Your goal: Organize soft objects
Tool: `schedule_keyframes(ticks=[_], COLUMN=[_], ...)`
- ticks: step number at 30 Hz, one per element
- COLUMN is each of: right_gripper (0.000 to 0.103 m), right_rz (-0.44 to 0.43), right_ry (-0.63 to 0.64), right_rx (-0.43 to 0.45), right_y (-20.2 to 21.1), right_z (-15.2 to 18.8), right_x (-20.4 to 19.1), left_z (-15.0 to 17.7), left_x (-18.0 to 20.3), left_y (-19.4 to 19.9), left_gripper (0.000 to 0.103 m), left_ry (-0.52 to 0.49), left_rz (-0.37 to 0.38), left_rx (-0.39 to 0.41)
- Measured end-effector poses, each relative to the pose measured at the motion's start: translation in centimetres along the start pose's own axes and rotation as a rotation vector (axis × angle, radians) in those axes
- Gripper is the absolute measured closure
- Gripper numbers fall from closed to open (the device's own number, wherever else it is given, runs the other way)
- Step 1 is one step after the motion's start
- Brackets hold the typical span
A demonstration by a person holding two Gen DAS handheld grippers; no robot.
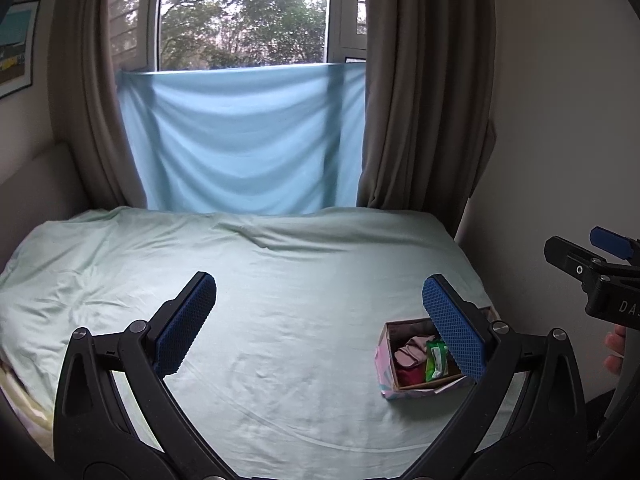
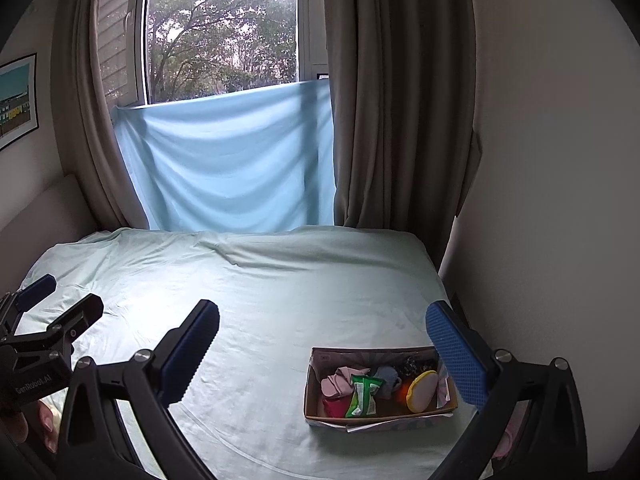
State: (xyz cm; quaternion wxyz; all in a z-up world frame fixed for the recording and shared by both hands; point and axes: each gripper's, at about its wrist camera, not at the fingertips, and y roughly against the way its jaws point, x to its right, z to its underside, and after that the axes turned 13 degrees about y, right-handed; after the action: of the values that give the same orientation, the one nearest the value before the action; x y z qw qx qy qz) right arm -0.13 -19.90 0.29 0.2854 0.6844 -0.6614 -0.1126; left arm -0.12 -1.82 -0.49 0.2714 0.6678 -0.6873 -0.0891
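Observation:
A cardboard box (image 2: 312,384) sits on the bed near its right edge; it also shows in the left wrist view (image 1: 385,356). Inside lie a pink sock (image 2: 340,385), a green packet (image 2: 363,395), a grey sock (image 2: 387,383), a yellow round sponge (image 2: 422,391) and a red item (image 2: 334,407). My right gripper (image 2: 322,350) is open and empty, above and in front of the box. My left gripper (image 1: 319,322) is open and empty, over the bed to the left of the box. Each gripper shows at the edge of the other's view.
The bed (image 2: 240,280) has a pale green wrinkled sheet. A blue cloth (image 2: 224,160) hangs over the window behind it, with brown curtains (image 2: 400,120) at both sides. A white wall (image 2: 560,200) runs close along the bed's right edge.

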Motion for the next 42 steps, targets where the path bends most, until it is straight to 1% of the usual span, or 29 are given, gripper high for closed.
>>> schedule_keyframes(ticks=[16, 31, 42], right_gripper=[0.000, 0.000, 0.000], right_rz=[-0.003, 0.011, 0.023], right_ry=[-0.006, -0.029, -0.027], right_rx=[0.020, 0.027, 0.031], right_y=[0.13, 0.51, 0.65], right_z=[-0.19, -0.01, -0.22], right_x=[-0.36, 0.03, -0.05], left_z=[-0.19, -0.21, -0.06], left_x=[0.15, 0.18, 0.20], left_y=[0.66, 0.71, 0.72], left_gripper=[0.000, 0.000, 0.000], left_ry=[-0.021, -0.015, -0.018], left_rz=[-0.002, 0.023, 0.019], left_rx=[0.019, 0.012, 0.014])
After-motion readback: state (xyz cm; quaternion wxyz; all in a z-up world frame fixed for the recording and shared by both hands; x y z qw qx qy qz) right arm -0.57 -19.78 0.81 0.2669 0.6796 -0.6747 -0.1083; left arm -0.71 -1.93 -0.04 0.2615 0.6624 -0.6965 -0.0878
